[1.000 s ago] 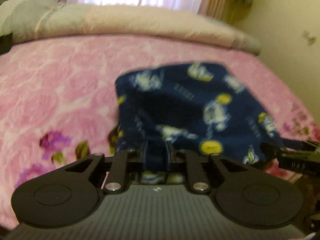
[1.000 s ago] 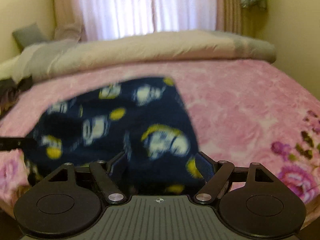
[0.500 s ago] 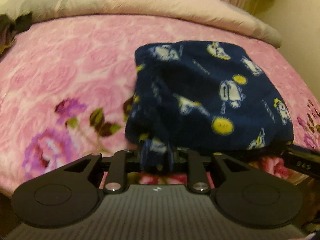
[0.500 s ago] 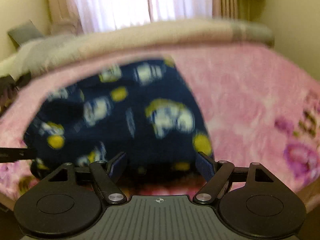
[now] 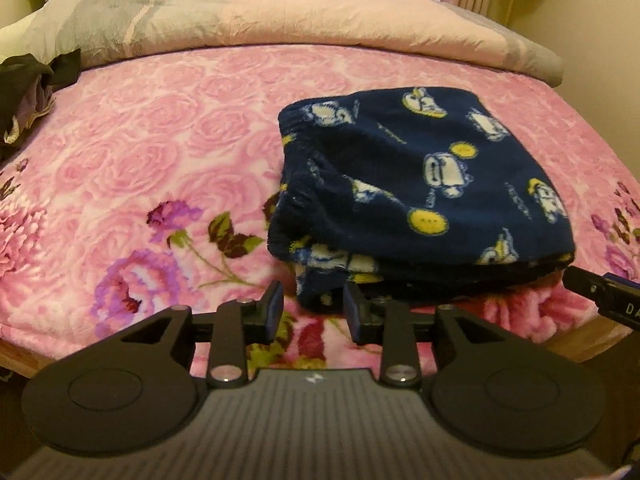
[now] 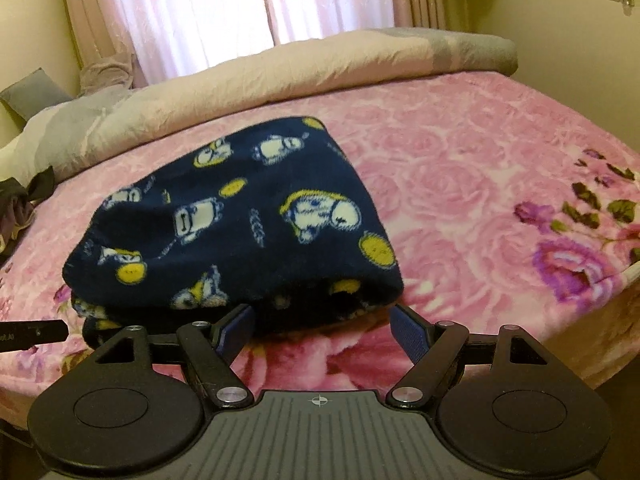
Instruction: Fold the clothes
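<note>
A navy fleece garment (image 5: 420, 196) with white and yellow cartoon prints lies folded in a thick bundle on the pink rose blanket (image 5: 168, 148), near the bed's front edge. It also shows in the right wrist view (image 6: 240, 220). My left gripper (image 5: 312, 308) is open, its jaws apart just in front of the bundle's near left corner, holding nothing. My right gripper (image 6: 324, 328) is wide open at the bundle's near edge and empty. Its tip shows at the right of the left wrist view (image 5: 604, 298).
A beige and grey rolled duvet (image 5: 280, 20) runs along the far side of the bed. Dark clothes (image 5: 28, 92) lie at the far left. Curtains (image 6: 248, 8) hang behind. The bed's wooden front edge (image 5: 580, 344) is just below the grippers.
My left gripper has let go of the garment and opened; it was shut on the fabric before. The garment has dropped onto the bed. Both grippers have drawn back slightly.
</note>
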`<state>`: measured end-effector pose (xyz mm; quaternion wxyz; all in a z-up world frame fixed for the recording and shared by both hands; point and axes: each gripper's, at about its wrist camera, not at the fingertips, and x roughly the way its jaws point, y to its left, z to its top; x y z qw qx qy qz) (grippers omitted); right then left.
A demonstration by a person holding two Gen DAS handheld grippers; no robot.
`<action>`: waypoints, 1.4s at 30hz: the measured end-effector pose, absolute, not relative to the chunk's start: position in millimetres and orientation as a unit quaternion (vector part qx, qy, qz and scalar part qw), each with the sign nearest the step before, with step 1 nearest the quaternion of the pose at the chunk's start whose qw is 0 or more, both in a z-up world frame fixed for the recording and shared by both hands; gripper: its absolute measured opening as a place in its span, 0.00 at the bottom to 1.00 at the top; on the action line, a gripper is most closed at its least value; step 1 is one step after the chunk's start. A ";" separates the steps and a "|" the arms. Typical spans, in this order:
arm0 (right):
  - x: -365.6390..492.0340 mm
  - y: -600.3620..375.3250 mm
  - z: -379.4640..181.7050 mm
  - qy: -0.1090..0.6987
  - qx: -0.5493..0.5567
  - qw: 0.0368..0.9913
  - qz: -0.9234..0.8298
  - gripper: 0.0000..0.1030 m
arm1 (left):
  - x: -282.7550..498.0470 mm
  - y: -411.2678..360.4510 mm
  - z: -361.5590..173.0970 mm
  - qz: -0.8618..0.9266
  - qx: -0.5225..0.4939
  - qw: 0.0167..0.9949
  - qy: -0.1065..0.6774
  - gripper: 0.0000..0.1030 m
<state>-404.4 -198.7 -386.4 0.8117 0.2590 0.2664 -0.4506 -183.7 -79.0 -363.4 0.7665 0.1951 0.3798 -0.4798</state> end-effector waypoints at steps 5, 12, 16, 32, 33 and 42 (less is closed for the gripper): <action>-411.4 -185.0 -372.9 0.253 0.250 0.814 -0.459 0.76 | -189.2 -65.3 -354.0 -0.491 0.186 0.766 0.371 0.28; -419.9 -159.5 -358.3 0.235 0.239 0.820 -0.465 0.76 | -188.7 -44.8 -350.6 -0.508 0.165 0.760 0.370 0.29; -419.4 -151.4 -356.4 0.227 0.237 0.825 -0.461 0.76 | -175.7 -36.9 -356.9 -0.513 0.136 0.756 0.383 0.29; -379.0 -239.7 -378.5 0.177 0.280 0.851 -0.407 0.76 | -44.2 -111.4 -366.7 -0.537 0.033 0.750 0.384 0.27; -372.7 -249.5 -377.4 0.170 0.280 0.857 -0.398 0.76 | -35.0 -128.2 -362.6 -0.546 0.030 0.744 0.384 0.27; -335.7 -325.4 -350.4 0.217 0.425 0.794 -0.375 0.76 | 3.8 -260.2 -317.4 -0.539 0.133 0.671 0.492 0.27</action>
